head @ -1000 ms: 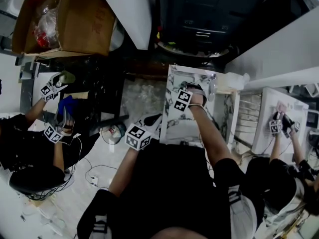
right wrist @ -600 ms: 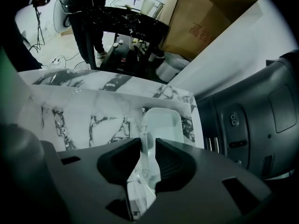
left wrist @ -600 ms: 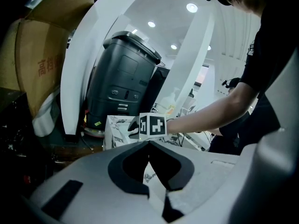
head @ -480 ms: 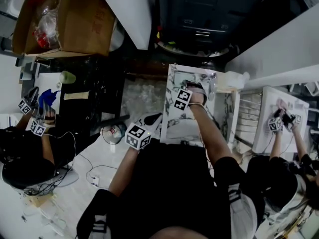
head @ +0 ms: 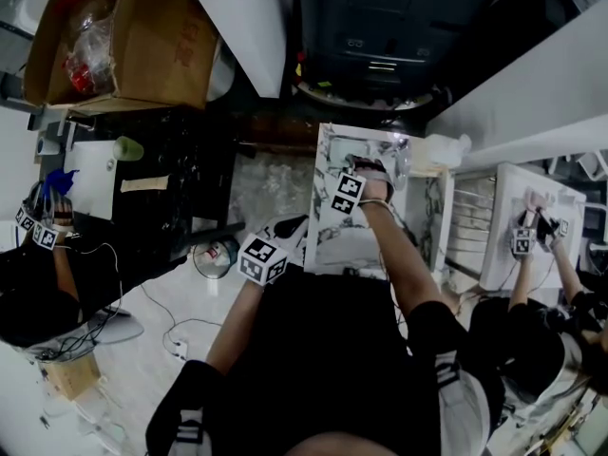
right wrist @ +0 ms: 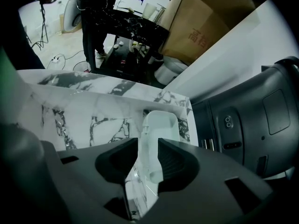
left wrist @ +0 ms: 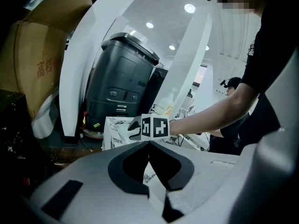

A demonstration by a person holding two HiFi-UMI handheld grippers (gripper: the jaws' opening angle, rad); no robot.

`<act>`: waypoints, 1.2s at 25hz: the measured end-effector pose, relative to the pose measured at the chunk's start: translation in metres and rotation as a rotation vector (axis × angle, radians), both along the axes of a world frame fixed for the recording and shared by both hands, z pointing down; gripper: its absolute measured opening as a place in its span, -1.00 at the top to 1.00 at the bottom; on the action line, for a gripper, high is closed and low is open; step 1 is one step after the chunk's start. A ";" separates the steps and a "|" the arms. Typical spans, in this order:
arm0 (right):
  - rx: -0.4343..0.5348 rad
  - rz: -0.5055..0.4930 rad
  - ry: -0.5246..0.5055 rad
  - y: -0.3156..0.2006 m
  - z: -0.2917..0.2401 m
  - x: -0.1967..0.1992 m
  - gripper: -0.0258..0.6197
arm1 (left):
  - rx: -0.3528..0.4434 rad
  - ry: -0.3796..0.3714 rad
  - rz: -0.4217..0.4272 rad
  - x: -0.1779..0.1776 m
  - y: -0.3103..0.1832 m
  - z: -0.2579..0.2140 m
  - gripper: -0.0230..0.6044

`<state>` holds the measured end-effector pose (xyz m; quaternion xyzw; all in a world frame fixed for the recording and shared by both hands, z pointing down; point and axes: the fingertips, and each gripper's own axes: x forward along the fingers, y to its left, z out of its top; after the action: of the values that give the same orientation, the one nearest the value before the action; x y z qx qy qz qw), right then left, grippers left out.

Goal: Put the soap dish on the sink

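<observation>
Biggest: dk grey bin-like unit [head: 380, 27] at top of head view, w/ white curved panels either side and a cardboard box [head: 142, 36] top left. Below the box, a black table [head: 180, 179]; another person works at its left edge. Centre: marble sink [head: 337, 240], white w/ dark veins, just below the grey unit. R gripper [right wrist: 148, 146] reaches over the sink's far end, pointing steeply down; its jaws are opening and stand wide, pads not visibly pressing on anything. Soap dish [right wrist: 161, 125], pale translucent, lies on the marble top at the sink's far end nr the grey unit, one rim between the R jaws. L gripper [left wrist: 149, 143] hangs off the sink's near-left corner, apart from the dish, jaw tips together, nothing between them.
</observation>
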<state>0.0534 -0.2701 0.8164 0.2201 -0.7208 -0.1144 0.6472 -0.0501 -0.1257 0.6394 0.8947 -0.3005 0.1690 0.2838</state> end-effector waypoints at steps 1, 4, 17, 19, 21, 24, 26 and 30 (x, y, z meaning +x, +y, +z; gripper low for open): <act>0.004 0.002 -0.002 0.001 -0.002 0.001 0.53 | 0.002 0.000 0.002 0.001 0.001 0.000 0.93; 0.008 0.010 -0.005 0.003 -0.006 0.002 0.53 | 0.006 0.001 0.007 0.001 0.003 -0.002 0.93; 0.040 0.050 -0.044 0.013 -0.025 0.005 0.55 | 0.030 0.002 0.018 0.003 0.014 -0.006 0.93; 0.041 0.056 -0.054 0.016 -0.027 0.005 0.57 | 0.035 0.002 0.019 0.002 0.014 -0.007 0.93; 0.040 0.063 -0.064 0.019 -0.029 0.005 0.61 | 0.039 0.003 0.018 0.002 0.013 -0.007 0.93; 0.031 0.079 -0.081 0.024 -0.033 0.006 0.73 | 0.046 0.008 0.019 0.001 0.012 -0.008 0.93; 0.017 0.099 -0.108 0.030 -0.038 0.006 0.87 | 0.050 0.010 0.020 0.000 0.010 -0.009 0.93; -0.024 0.146 -0.189 0.046 -0.050 0.005 0.93 | 0.055 0.016 0.021 0.000 0.007 -0.010 0.93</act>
<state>0.0586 -0.2237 0.7661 0.2740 -0.7622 -0.0370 0.5854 -0.0500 -0.1189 0.6294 0.9066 -0.2935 0.1566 0.2595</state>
